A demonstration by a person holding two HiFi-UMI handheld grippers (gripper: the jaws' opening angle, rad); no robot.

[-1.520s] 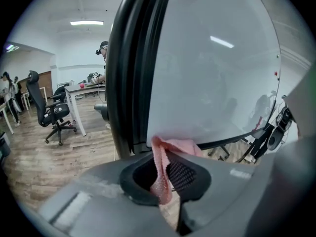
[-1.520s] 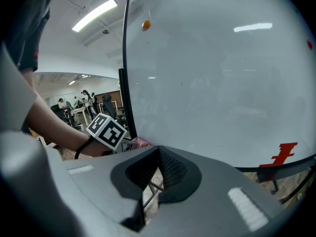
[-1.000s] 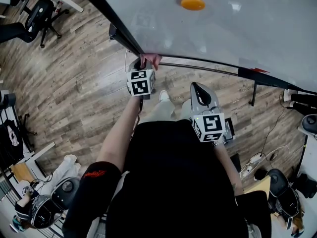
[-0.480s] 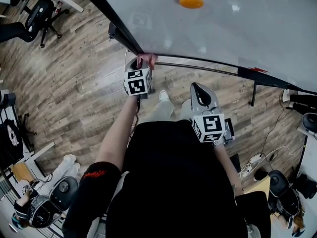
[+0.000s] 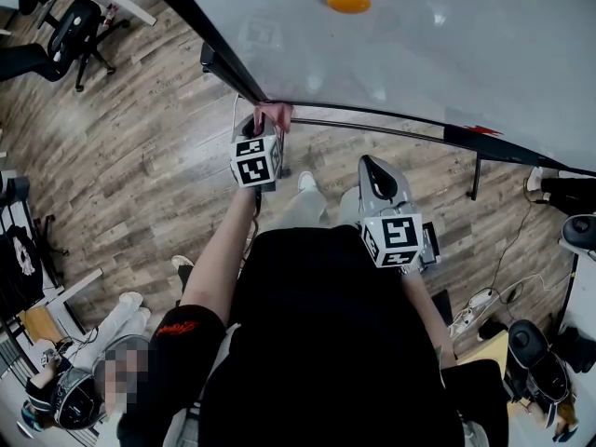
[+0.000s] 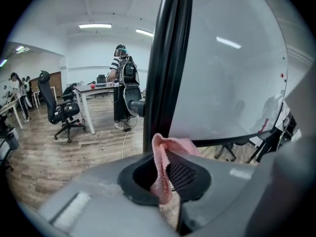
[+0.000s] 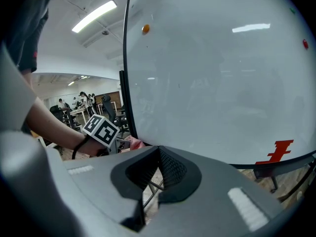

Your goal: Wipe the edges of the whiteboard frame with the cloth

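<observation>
Left gripper (image 5: 264, 128): jaws closed on the pink cloth (image 6: 160, 169), a fold of it pinched between the pads and bunched above them. The cloth is pressed to the lower left corner of the whiteboard (image 5: 419, 45), where the black frame (image 6: 168, 58) turns from its upright side to its bottom rail. In the head view the cloth sits at 12 o'clock from the left gripper's marker cube.

Right gripper (image 5: 377, 170): jaws shut together with nothing between them. It hangs at 4 o'clock from the left one, away from the board, over the wood floor (image 5: 140, 156).

Writing:
- A red mark (image 7: 274, 152) is printed low on the board near the bottom rail, at 3 o'clock from the cloth. It looks like a logo or character; I cannot read it as a word.
- Red print on the black sleeve (image 5: 177, 326) is too small to read.
- Both cubes carry black-and-white square patterns and no text.

An orange magnet (image 5: 347, 0) sits on the board at 12 o'clock in the head view. The left gripper view shows an office chair (image 6: 61, 112) at 9 o'clock and a person (image 6: 121, 83) standing at a desk beyond the frame.
</observation>
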